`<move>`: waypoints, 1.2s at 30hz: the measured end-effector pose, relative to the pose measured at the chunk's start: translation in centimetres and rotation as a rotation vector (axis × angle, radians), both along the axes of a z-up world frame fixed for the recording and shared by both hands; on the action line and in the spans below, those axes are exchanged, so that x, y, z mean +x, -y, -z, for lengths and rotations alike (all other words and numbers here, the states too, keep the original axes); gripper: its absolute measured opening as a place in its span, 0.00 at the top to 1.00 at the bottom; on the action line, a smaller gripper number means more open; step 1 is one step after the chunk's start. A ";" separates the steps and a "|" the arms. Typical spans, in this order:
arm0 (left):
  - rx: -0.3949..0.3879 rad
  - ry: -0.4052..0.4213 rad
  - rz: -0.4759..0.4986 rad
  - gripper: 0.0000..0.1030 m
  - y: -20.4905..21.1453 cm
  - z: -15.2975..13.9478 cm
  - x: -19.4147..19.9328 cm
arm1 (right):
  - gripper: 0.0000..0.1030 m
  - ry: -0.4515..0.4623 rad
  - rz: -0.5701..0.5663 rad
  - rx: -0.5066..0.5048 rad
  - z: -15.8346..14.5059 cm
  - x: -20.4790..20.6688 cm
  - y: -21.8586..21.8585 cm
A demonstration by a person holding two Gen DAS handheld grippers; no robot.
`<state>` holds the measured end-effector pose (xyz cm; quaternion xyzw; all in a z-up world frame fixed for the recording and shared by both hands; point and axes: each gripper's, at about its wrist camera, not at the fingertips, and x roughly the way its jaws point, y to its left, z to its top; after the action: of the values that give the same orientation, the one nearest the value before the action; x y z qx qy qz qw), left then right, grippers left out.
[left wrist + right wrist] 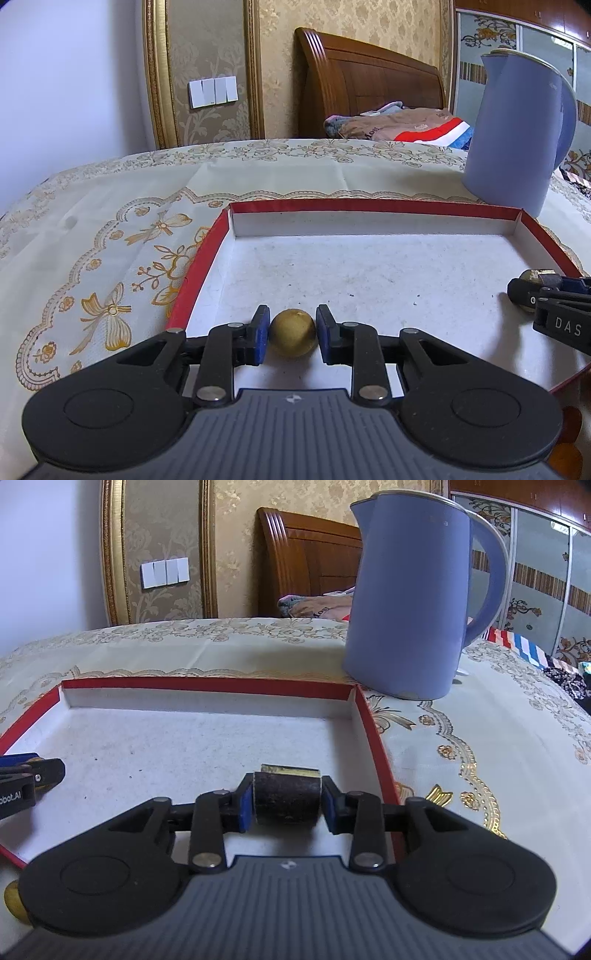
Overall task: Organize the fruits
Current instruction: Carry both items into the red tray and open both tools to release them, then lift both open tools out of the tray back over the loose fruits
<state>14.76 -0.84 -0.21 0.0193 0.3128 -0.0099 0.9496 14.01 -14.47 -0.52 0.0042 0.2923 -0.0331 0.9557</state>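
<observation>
Inside red tray (207,258), left tool (292,334) loosely flanking round fruit (293,336), right tool (287,802) gripping dark piece (286,802)

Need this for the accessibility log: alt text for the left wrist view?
The left gripper brackets a small round yellow-brown fruit in a red-rimmed tray, jaws slightly apart from it. The right gripper enters at right; a blue kettle stands behind.

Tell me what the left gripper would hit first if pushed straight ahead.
The small round yellow-brown fruit sitting between the left gripper fingers; beyond it, probably the far wall of the red-edged white cardboard tray.
</observation>
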 end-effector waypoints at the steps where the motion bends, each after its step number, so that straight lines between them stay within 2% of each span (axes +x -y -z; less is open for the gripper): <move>1: 0.003 0.002 0.000 0.74 0.0 0.0 0.0 | 0.54 0.001 0.005 -0.002 0.0 0.0 0.0; 2: 0.002 0.003 0.003 0.74 0.0 0.1 0.0 | 0.50 0.001 0.009 -0.003 0.1 0.0 0.0; 6: 0.000 0.005 0.015 0.72 0.1 0.1 -0.1 | 0.50 0.002 0.008 0.006 0.1 -0.1 0.1; 9: -0.005 0.005 0.023 0.68 0.1 0.1 -0.1 | 0.42 0.006 0.006 0.004 0.1 -0.2 0.0; 11: -0.010 0.009 0.032 0.59 0.2 0.1 -0.2 | 0.37 0.010 0.001 0.000 0.1 -0.3 -0.1; 13: -0.012 0.029 0.040 0.45 0.3 -0.1 -0.5 | 0.33 0.019 0.006 -0.011 0.1 -0.4 -0.3; 15: 0.001 0.064 0.043 0.44 0.5 -0.3 -1.0 | 0.33 0.031 0.010 -0.011 -0.1 -0.6 -0.2; 19: 0.004 0.084 0.046 0.44 0.7 -0.5 -1.4 | 0.26 0.055 0.016 -0.001 -0.2 -1.1 -0.3; 25: -0.020 0.136 0.021 0.43 -0.2 -1.1 -3.1 | 0.09 0.204 0.050 -0.058 -1.3 -3.8 -0.6; 27: -0.033 0.154 0.009 0.29 -0.6 -1.3 -4.0 | 0.08 0.235 0.056 -0.071 -1.6 -4.5 -0.7; 36: -0.034 0.199 0.003 0.29 -1.6 -1.6 -7.3 | 0.05 0.235 0.065 -0.033 -1.7 -6.7 0.1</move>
<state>7.50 0.72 1.34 0.0046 0.2165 -0.0148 0.9762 7.32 -14.56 1.18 0.0017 0.1772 -0.0682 0.9818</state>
